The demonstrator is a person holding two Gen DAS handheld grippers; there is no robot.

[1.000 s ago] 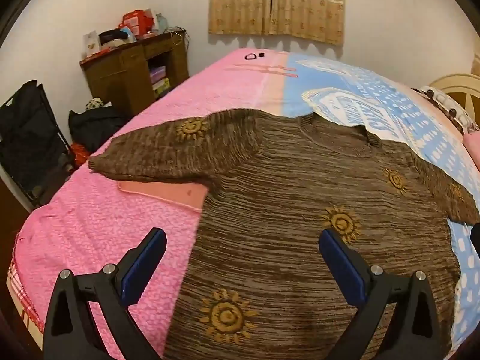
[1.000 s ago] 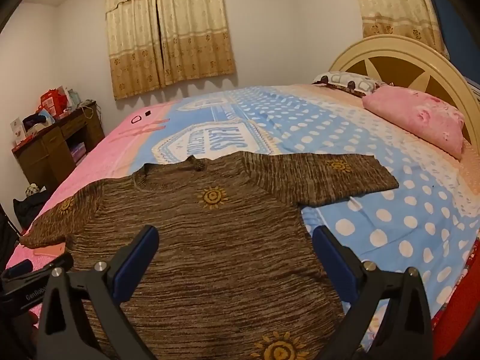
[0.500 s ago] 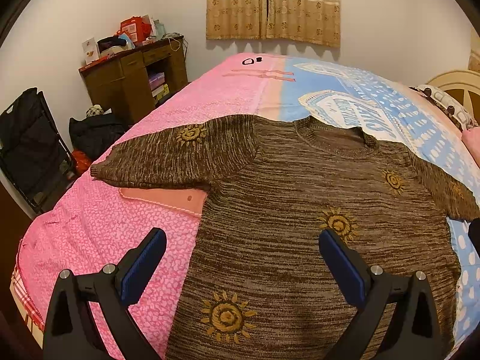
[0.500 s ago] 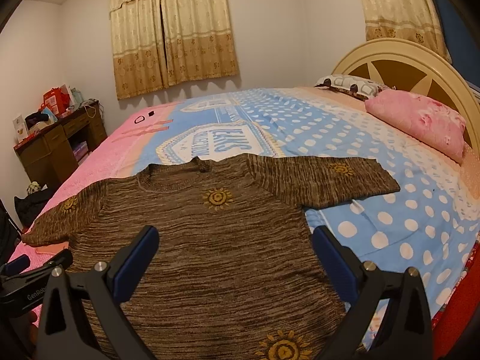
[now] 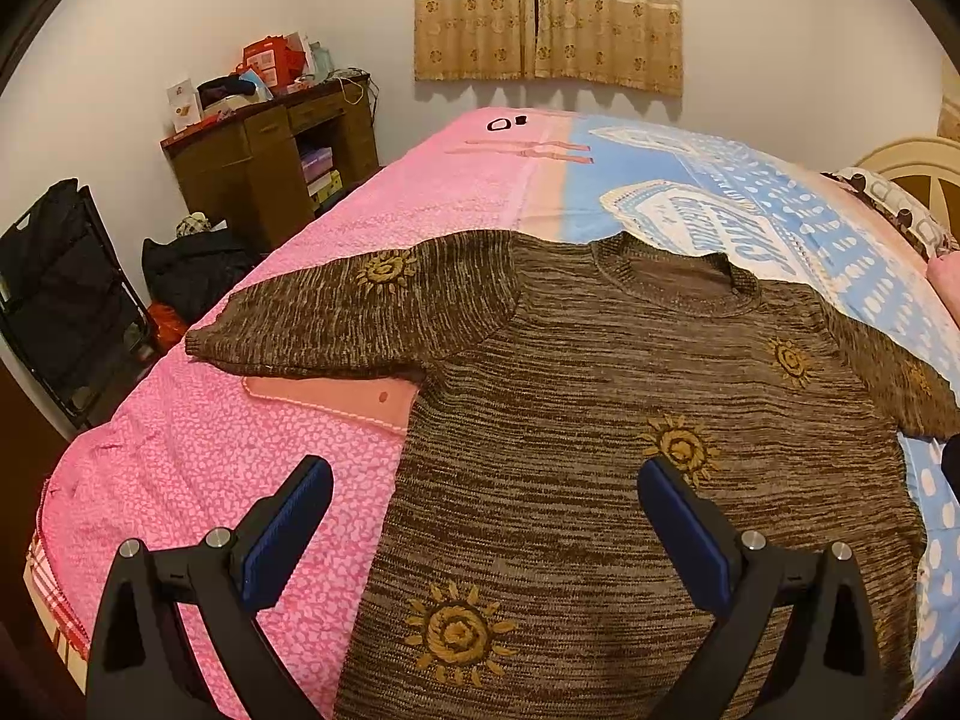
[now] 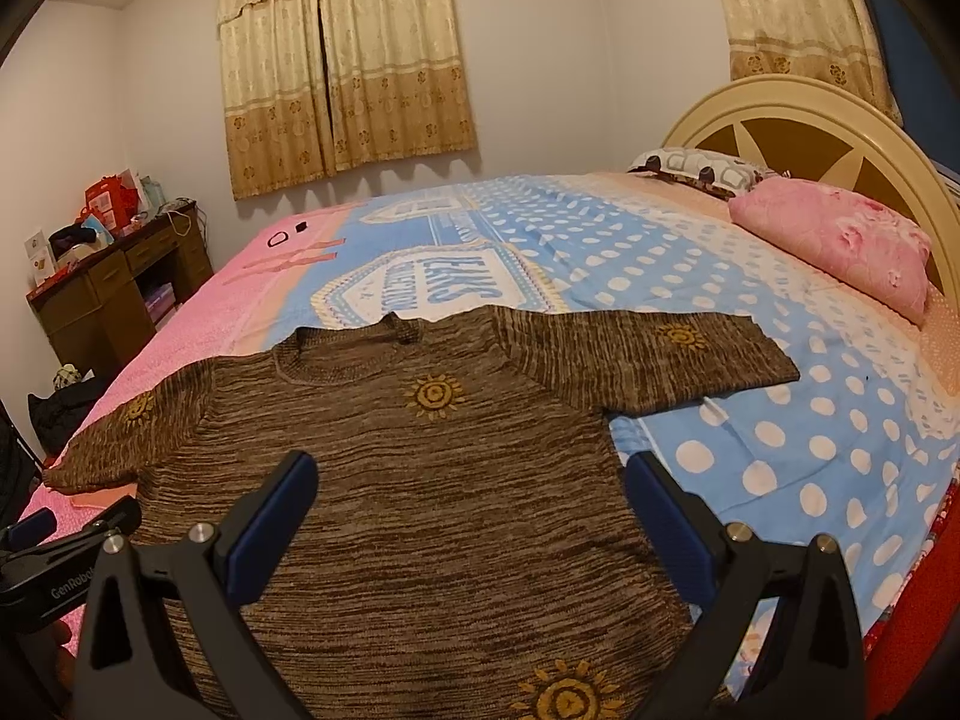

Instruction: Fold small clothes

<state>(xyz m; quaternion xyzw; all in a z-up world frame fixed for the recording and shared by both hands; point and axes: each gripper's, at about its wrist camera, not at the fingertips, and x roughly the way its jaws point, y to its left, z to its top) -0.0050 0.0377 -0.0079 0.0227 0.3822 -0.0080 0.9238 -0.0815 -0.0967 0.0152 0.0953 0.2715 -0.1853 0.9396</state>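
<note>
A brown knit sweater [image 5: 600, 420] with yellow sun motifs lies flat on the bed, both short sleeves spread out; it also shows in the right wrist view [image 6: 420, 468]. My left gripper [image 5: 483, 480] is open and empty, above the sweater's lower left side. My right gripper [image 6: 468, 480] is open and empty, above the sweater's lower right part. The left gripper's body [image 6: 54, 564] shows at the left edge of the right wrist view.
The bed has a pink and blue spotted cover [image 6: 750, 420]. A pink pillow [image 6: 840, 240] and headboard [image 6: 810, 114] stand at the right. A wooden desk [image 5: 270, 168] and black bags [image 5: 192, 270] stand beside the bed's left side.
Both grippers have drawn back and risen a little, so more of the sweater and bed shows. Both stay open. The sweater has not moved.
</note>
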